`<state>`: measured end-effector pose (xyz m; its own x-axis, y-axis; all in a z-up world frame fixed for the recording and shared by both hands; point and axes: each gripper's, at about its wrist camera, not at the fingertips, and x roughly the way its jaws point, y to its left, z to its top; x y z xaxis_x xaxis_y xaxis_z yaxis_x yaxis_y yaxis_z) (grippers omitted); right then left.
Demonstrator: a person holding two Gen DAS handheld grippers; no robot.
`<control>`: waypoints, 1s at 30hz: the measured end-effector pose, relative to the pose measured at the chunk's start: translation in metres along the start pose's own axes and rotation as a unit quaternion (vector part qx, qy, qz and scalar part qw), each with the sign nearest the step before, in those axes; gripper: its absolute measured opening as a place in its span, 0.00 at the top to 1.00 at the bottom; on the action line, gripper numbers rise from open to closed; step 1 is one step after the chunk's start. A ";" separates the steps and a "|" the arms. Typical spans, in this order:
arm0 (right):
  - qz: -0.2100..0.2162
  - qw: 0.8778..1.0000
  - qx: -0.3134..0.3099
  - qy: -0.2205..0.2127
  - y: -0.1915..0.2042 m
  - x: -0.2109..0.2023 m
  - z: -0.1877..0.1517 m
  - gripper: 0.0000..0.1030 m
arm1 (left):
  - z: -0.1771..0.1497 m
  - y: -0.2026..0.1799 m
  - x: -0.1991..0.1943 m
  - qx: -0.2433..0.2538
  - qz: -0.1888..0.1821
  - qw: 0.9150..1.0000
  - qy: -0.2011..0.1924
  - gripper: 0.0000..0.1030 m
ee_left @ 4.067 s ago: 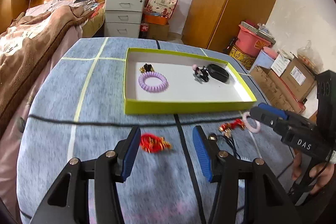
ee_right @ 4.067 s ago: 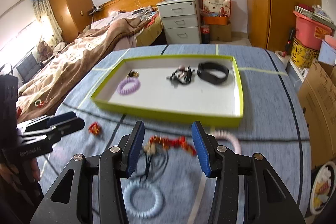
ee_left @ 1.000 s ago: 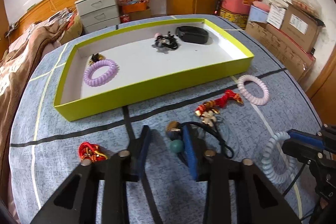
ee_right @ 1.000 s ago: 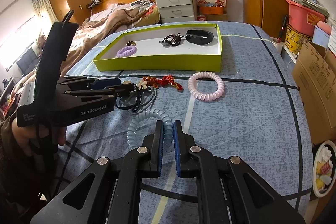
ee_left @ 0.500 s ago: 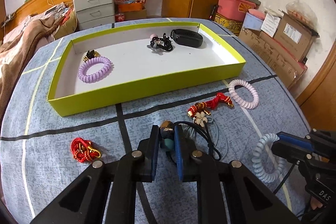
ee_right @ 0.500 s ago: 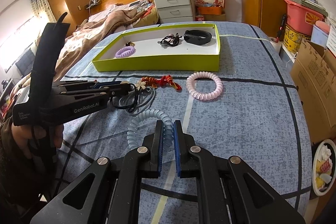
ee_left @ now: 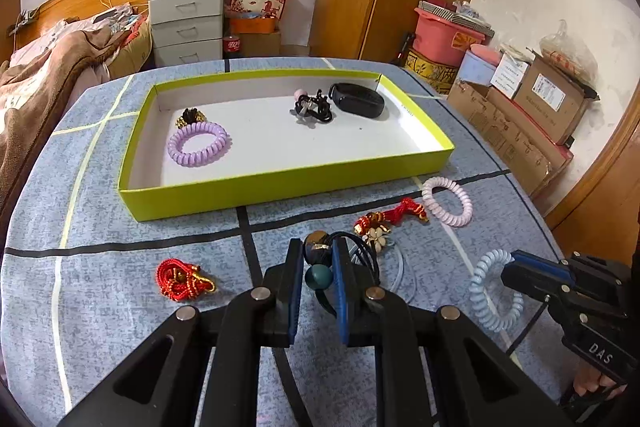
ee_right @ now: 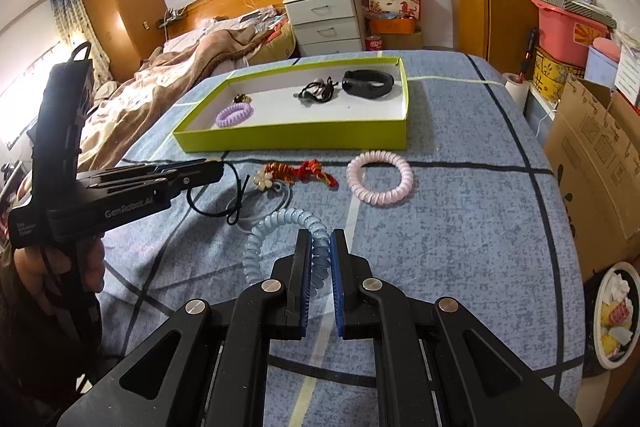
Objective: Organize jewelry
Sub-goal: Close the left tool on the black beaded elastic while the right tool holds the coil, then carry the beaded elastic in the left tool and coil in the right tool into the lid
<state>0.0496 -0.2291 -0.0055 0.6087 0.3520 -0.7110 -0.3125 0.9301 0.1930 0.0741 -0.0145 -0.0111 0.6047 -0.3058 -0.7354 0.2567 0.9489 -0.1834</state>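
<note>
My left gripper (ee_left: 318,254) is shut on a beaded black hair tie (ee_left: 318,267) and holds it just above the blue cloth; its black loop trails to the right. My right gripper (ee_right: 320,239) is shut on a pale blue spiral hair tie (ee_right: 276,227), also seen in the left wrist view (ee_left: 486,291). The green tray (ee_left: 280,187) lies ahead, holding a purple spiral tie (ee_left: 198,143), a black band (ee_left: 356,100), a black clip (ee_left: 314,109) and a small gold-black piece (ee_left: 190,115).
On the cloth lie a red cord bracelet (ee_left: 182,279), a red-gold tassel with a flower charm (ee_left: 386,219), a clear loop (ee_right: 260,203) and a pink spiral tie (ee_left: 447,201). Boxes and bins stand to the right, a bed to the left.
My left gripper closed on the beaded hair tie and has lifted it a little. My right gripper stays shut on the blue spiral tie and has raised it slightly.
</note>
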 end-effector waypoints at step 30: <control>-0.050 0.999 0.018 -0.004 -0.031 0.053 0.104 0.91 | 0.084 0.050 0.015 -0.048 0.014 0.998 -0.026 0.85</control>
<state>0.1680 -0.2287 0.0211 0.6421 0.2583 -0.7218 -0.2238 0.9637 0.1458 0.1592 0.0219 0.0230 0.6495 -0.2799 -0.7070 0.1676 0.9596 -0.2259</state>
